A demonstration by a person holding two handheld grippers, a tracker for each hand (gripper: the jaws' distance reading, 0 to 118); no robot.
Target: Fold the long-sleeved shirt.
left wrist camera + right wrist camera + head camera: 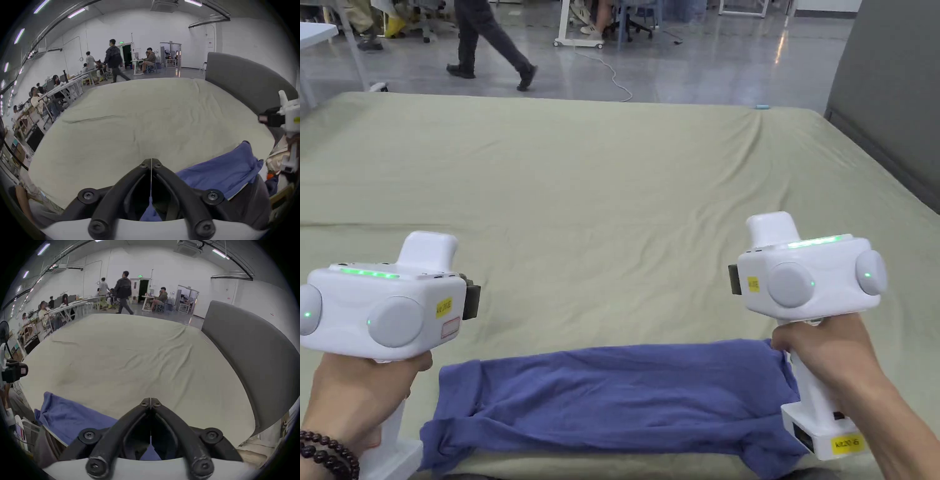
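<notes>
The blue shirt (pixel 612 397) lies folded in a long band at the bed's (pixel 600 206) near edge. Left tool (pixel 151 162) and right tool (pixel 150 400) hover above its ends, jaws together, seemingly empty.

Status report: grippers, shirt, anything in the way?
Left gripper and right gripper shut, held above the bed. Blue long-sleeved shirt folded into a band at the near edge. Nothing obstructing.

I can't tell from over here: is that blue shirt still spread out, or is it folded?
Folded, at least partly: the blue shirt lies as a long narrow band on the bed sheet, no sleeves spread out. How many folds, cannot tell.
</notes>
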